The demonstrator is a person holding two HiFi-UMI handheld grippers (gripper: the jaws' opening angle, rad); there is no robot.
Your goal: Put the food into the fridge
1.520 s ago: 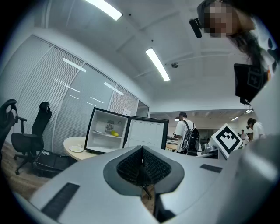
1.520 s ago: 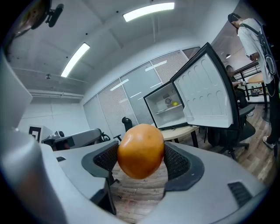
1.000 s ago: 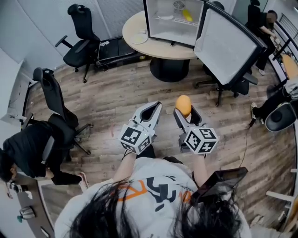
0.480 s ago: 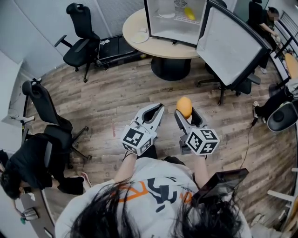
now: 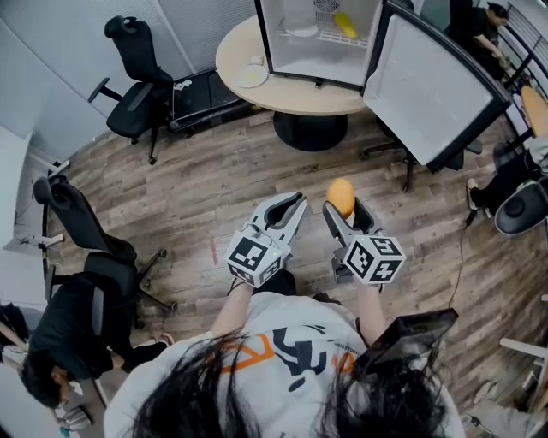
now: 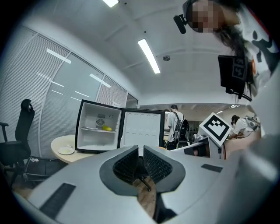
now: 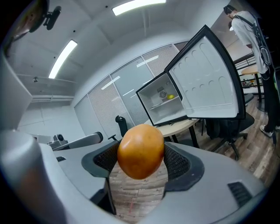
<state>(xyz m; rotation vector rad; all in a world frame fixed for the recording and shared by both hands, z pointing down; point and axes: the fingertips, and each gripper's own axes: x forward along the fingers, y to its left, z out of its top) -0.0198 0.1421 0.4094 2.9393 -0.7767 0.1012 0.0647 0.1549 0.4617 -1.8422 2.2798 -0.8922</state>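
The right gripper (image 5: 344,208) is clenched around one round orange fruit (image 5: 341,196), held out over the wooden floor. The left gripper (image 5: 289,204), at its nine o'clock, is closed on nothing. The small white black-framed fridge (image 5: 295,62) stands at twelve o'clock on the round beige table (image 5: 248,47), well apart from the fruit, its door already swung open toward two o'clock. One yellow food item (image 5: 345,26) lies on its shelf. By my reckoning the pickup is done; the carry and placing remain.

Fridge (image 5: 317,47) on table (image 5: 287,92) ahead, chair (image 5: 137,81) left of table, orange (image 5: 341,195) in right gripper (image 5: 344,208)
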